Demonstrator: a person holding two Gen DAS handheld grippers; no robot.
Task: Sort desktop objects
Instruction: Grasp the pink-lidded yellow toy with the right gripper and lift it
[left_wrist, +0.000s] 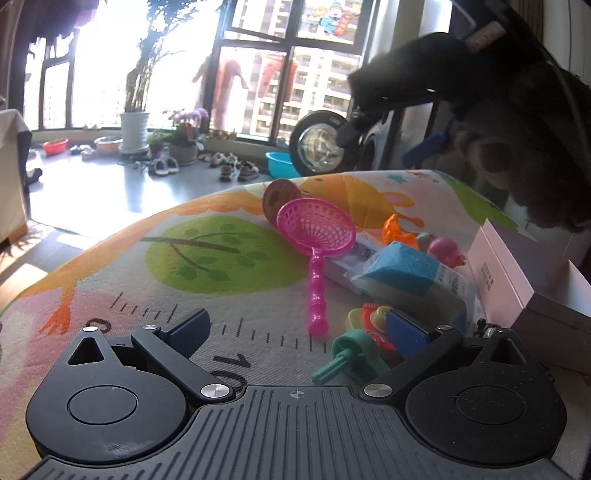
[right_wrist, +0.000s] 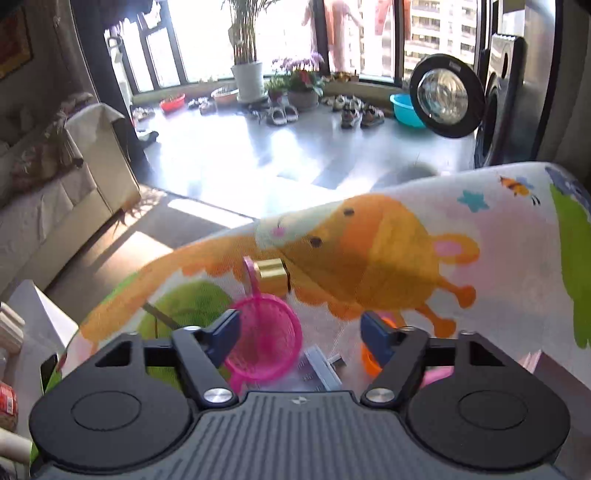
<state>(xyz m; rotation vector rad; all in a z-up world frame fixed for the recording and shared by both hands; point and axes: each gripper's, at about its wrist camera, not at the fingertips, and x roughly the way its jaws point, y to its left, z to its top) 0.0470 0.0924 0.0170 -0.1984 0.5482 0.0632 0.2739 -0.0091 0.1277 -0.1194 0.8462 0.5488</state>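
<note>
Your cartoon-print mat (left_wrist: 221, 251) carries a pink scoop net (left_wrist: 316, 229), a blue packet (left_wrist: 399, 267), a pink box (left_wrist: 506, 266), small toys.

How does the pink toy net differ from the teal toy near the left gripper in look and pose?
The pink toy net is long, with a round mesh head and thin handle; the teal toy is short and chunky, with a stubby peg. The net lies farther from the left gripper; the teal toy sits between its open jaws. Both are plastic, resting on the mat.

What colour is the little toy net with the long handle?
Bright pink net, handle too; clearest in the left wrist view.
</note>
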